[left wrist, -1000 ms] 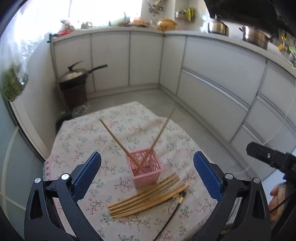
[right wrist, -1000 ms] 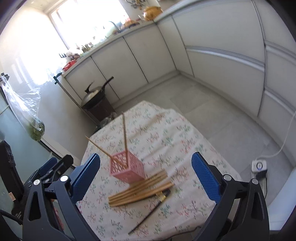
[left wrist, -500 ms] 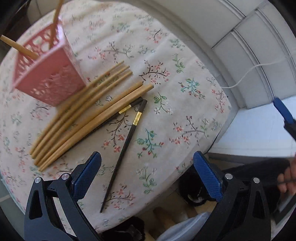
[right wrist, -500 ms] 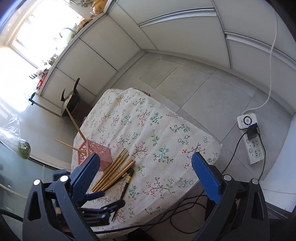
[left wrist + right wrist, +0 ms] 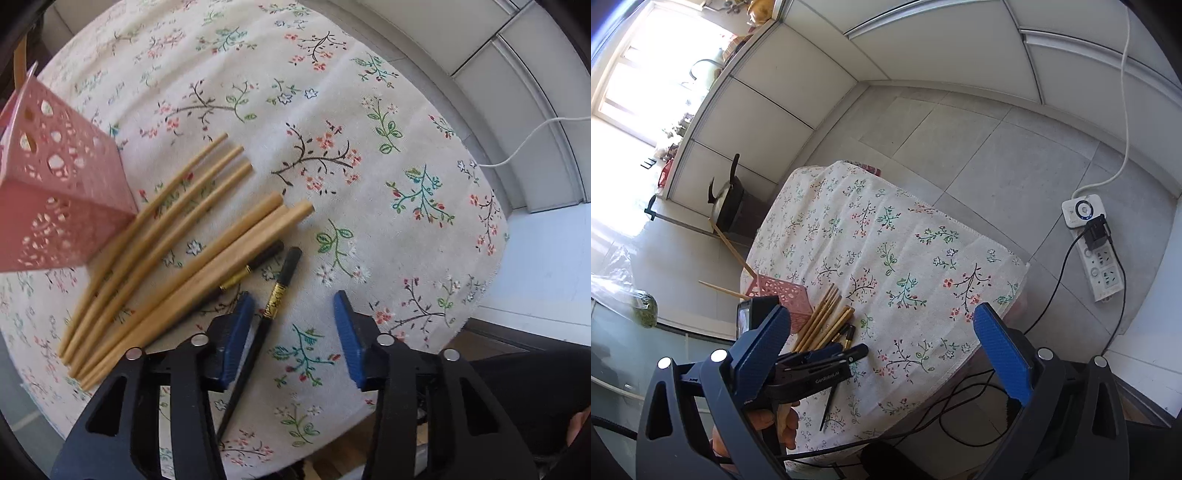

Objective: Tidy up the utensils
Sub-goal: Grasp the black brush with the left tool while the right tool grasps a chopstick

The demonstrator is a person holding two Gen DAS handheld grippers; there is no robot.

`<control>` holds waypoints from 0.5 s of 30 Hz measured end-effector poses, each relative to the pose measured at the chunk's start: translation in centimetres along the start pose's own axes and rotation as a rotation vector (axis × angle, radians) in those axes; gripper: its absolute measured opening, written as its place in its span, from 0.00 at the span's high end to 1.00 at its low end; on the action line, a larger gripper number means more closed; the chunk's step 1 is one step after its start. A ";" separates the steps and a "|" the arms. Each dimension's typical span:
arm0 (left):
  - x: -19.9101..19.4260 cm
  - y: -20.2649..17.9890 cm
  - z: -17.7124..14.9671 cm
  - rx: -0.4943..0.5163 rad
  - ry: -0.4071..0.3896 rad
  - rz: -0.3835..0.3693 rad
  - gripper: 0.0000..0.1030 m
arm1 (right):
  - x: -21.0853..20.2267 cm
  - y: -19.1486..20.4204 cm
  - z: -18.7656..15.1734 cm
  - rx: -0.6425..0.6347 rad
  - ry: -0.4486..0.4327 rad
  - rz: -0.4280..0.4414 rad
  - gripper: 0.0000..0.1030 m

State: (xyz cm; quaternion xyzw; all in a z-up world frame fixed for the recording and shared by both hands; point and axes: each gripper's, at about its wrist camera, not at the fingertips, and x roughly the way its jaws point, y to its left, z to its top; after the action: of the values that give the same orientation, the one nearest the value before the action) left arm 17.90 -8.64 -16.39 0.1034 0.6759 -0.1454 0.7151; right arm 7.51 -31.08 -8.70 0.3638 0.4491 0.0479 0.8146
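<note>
My left gripper (image 5: pixel 291 299) points down at the floral tablecloth (image 5: pixel 369 184). Its jaws are closing around a black chopstick with a gold band (image 5: pixel 275 295); the stick lies close to the left pad and the right pad is still apart from it. A second black chopstick (image 5: pixel 262 256) lies partly under several wooden chopsticks (image 5: pixel 177 251) beside the pink perforated basket (image 5: pixel 55 199). In the right wrist view my right gripper (image 5: pixel 882 314) stands wide open above the table's near edge, holding nothing. The left gripper (image 5: pixel 827 362) shows below the basket (image 5: pixel 783 295), which holds two wooden chopsticks (image 5: pixel 731 247).
A power strip (image 5: pixel 1093 240) and black cables lie on the tiled floor to the right of the table (image 5: pixel 886 240). A wok on a dark stand (image 5: pixel 727 203) sits by the cabinets behind it. A person's hand (image 5: pixel 779 424) holds the left gripper.
My left gripper has sunk and tipped down onto the table, and its jaws have narrowed around the black chopstick. My right gripper has dropped, rolled and now looks down on the table.
</note>
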 end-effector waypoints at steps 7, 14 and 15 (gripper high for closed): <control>-0.5 1.1 -1.5 0.043 -0.080 0.026 0.94 | 2.6 -0.3 -0.7 0.071 0.095 -0.017 0.07; -5.5 2.9 -5.4 0.040 -0.172 0.002 0.94 | 7.6 2.8 -3.3 0.113 0.229 -0.049 0.12; -6.7 3.1 -5.9 0.032 -0.199 -0.012 0.94 | 8.8 3.2 -3.7 0.135 0.255 -0.050 0.23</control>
State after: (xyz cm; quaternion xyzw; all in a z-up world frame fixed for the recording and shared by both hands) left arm 13.16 -3.21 -10.29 0.0956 0.5996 -0.1700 0.7762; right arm 10.69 -23.14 -13.97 0.3975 0.5602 0.0432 0.7254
